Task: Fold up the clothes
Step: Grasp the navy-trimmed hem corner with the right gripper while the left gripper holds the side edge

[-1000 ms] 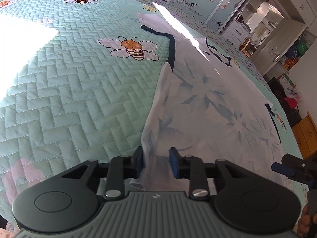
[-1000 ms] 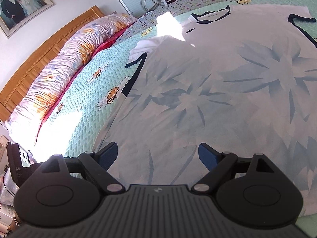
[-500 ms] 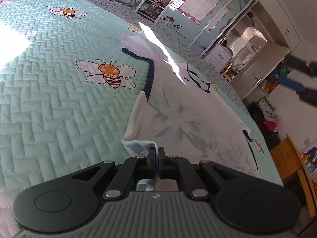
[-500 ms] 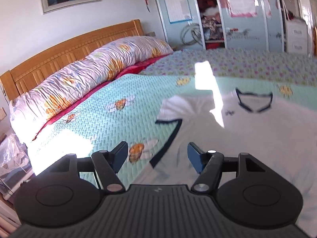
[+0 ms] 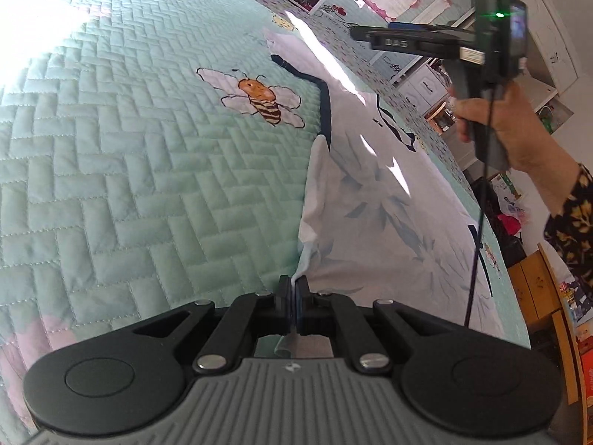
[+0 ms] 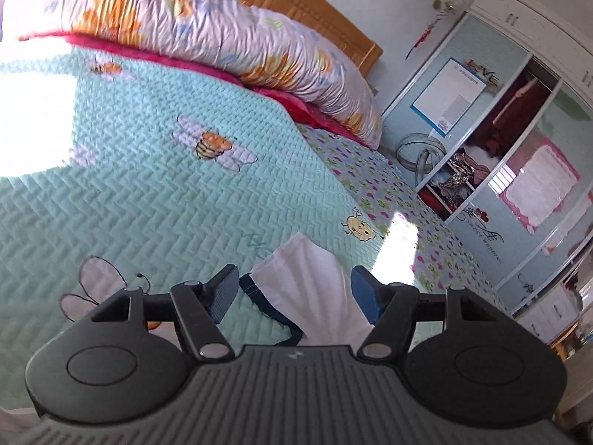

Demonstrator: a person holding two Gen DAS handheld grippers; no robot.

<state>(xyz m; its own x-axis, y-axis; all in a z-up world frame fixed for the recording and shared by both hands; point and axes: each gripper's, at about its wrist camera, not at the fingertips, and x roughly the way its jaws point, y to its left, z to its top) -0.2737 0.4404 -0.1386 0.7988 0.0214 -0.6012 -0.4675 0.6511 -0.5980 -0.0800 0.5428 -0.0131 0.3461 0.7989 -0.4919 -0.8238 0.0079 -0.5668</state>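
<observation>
A white T-shirt [image 5: 378, 200] with pale blue flower print and dark navy trim lies flat on the bed. My left gripper [image 5: 294, 289] is shut on the shirt's bottom corner at its left edge. My right gripper [image 6: 292, 289] is open, hovering over the shirt's short sleeve [image 6: 311, 278], whose navy cuff lies between the fingers. The right gripper also shows in the left wrist view [image 5: 437, 39], held in a hand above the shirt's collar end.
The bed has a mint quilted cover [image 5: 129, 170] with bee pictures. A long floral pillow [image 6: 207, 26] and wooden headboard [image 6: 315, 11] lie at the bed's head. Wardrobes with sliding doors [image 6: 519, 155] stand beyond the bed. A wooden cabinet [image 5: 548, 296] stands at its right.
My left gripper closed on the shirt's bottom corner. My right gripper left the shirt's lower body, rose, and moved up to the sleeve, staying open.
</observation>
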